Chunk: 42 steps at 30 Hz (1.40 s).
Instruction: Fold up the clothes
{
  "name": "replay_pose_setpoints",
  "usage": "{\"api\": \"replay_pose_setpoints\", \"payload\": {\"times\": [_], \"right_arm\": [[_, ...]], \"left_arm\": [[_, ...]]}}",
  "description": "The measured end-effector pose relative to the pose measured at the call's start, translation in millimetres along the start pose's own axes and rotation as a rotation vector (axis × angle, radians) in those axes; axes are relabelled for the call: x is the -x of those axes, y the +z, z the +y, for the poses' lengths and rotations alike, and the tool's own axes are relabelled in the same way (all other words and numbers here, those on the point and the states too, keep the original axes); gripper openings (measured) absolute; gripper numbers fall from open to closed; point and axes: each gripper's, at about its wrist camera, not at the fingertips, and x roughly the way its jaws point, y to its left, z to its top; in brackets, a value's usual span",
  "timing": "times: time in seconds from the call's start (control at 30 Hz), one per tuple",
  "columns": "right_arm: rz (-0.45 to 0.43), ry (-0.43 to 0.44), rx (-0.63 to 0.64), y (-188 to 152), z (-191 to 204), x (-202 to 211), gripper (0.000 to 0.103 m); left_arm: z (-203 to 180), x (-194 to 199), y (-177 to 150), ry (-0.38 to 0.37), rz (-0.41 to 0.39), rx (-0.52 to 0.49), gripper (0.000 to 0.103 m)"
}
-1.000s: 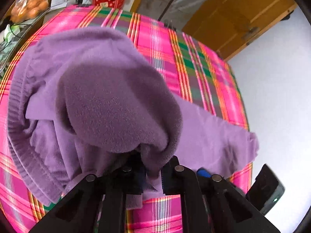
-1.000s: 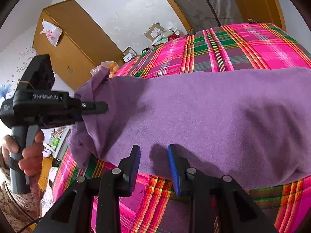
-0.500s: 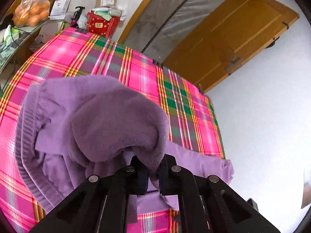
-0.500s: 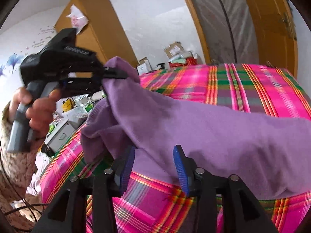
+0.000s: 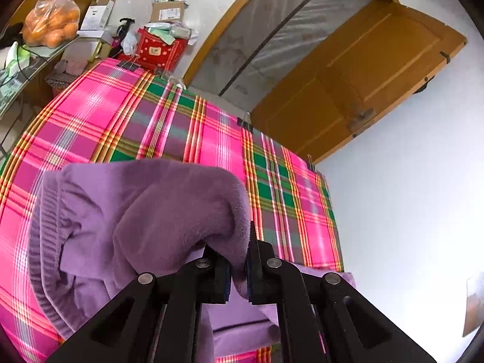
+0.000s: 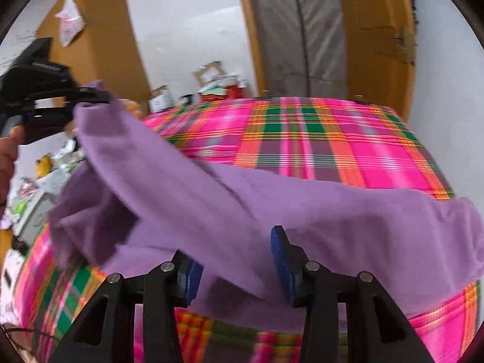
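Over plaid counter [image 5: 127, 121] | left gripper [image 5: 239, 267] pinches purple sweater [image 5: 145, 211] edge, lifted | right gripper [image 6: 236, 263] spread, empty | advice: carry fold across evenly, keep edge taut

A soft fleece garment [image 5: 169, 211] is plain lilac purple with a darker ribbed hem. The cloth [image 5: 127, 121] under it is plaid: hot pink crossed with green, orange and yellow stripes. Black gripper [image 6: 236, 260] fingers carry blue pads [image 6: 279, 260].
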Motion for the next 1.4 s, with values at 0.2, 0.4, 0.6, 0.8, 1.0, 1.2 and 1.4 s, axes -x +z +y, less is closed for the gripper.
{"api": "replay_pose_setpoints", "payload": {"times": [0.2,0.4,0.6,0.8,1.0,1.2,1.4], "right_arm": [[-0.028,-0.084,-0.071,14,-28,-4,0.038],[-0.055,-0.17,-0.081,34,-46,-6,0.026],[-0.063,-0.216,-0.069,57,-63,-5,0.02],[-0.053,-0.256,-0.05,83,-74,-23,0.016],[-0.034,-0.318,-0.034,110,-89,-51,0.015],[0.025,-0.368,-0.059,124,-114,-84,0.015],[0.043,-0.437,-0.051,134,-133,-104,0.015]], "left_arm": [[12,-5,13,0.002,-0.012,0.03,0.007],[22,-15,21,0.013,-0.011,0.052,0.007],[32,-33,27,0.036,0.018,0.065,0.007],[35,-53,34,0.068,0.053,0.053,0.007],[39,-70,46,0.086,0.072,0.062,0.007],[41,-96,54,0.095,0.115,0.066,0.007],[32,-121,58,0.102,0.158,0.045,0.008]]}}
